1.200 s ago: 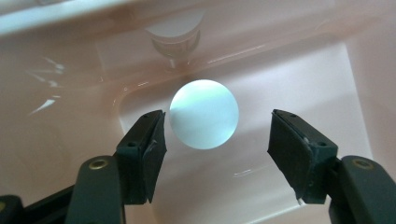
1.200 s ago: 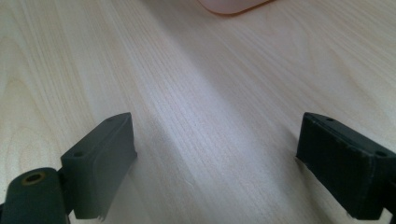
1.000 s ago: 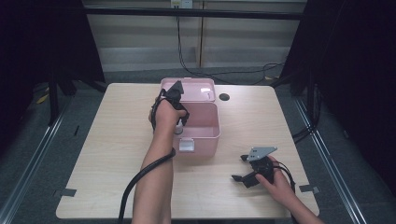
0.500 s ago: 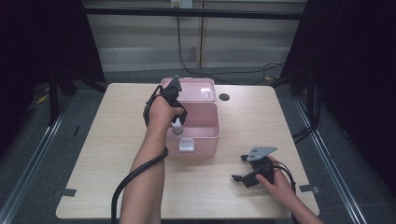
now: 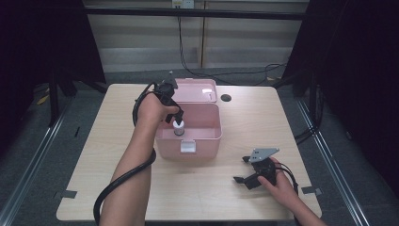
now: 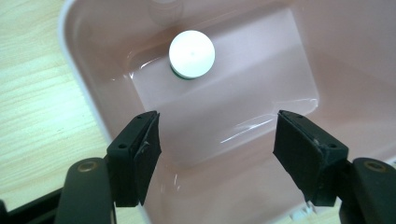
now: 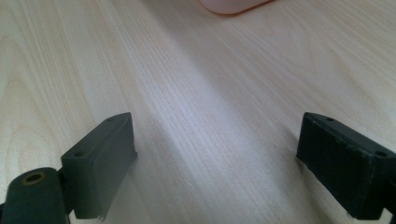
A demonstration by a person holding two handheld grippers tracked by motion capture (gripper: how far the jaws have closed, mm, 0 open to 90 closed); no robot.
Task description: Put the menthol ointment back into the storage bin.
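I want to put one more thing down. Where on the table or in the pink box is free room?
Bare table lies left of the pink box, and between it and the right gripper. Inside, the floor right of the white-capped bottle is free. The left gripper crowds the box's left side.

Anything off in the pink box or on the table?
Nothing stands out. The white-capped bottle stands upright inside the open pink box, apart from the left hand-held gripper, whose jaws have just been opening with nothing between them. No spill or damage.
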